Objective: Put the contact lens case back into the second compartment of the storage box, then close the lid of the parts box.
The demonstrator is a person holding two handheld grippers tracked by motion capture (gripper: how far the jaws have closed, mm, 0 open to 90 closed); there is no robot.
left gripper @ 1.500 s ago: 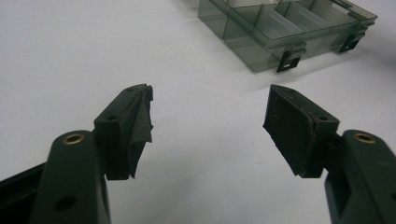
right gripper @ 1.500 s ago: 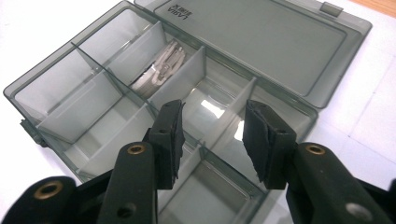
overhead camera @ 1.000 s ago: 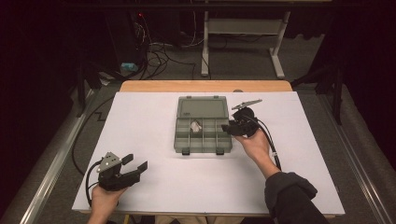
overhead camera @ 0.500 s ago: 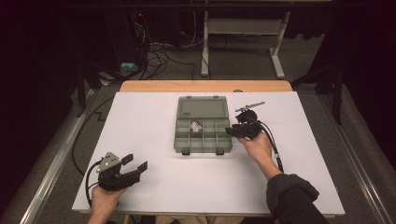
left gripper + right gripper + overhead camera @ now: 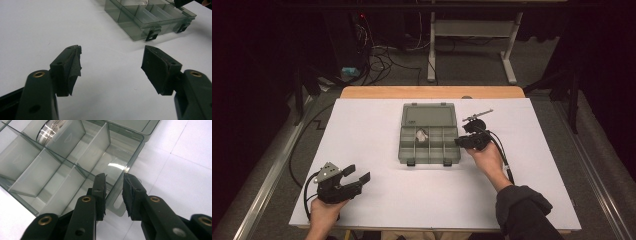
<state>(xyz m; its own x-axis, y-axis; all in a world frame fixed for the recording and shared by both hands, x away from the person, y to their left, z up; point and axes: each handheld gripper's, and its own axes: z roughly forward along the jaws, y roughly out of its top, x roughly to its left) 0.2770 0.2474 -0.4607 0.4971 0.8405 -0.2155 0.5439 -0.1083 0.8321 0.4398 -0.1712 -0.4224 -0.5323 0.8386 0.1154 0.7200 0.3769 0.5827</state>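
One grey compartment box sits open at the frame's centre, its right wall straddled by the right gripper, whose jaws have just been closing without yet pinching it, while the left gripper gapes empty at lower left.

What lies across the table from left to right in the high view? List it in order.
Left tool → grey compartment box → right tool, at the box's right wall → bare white table.
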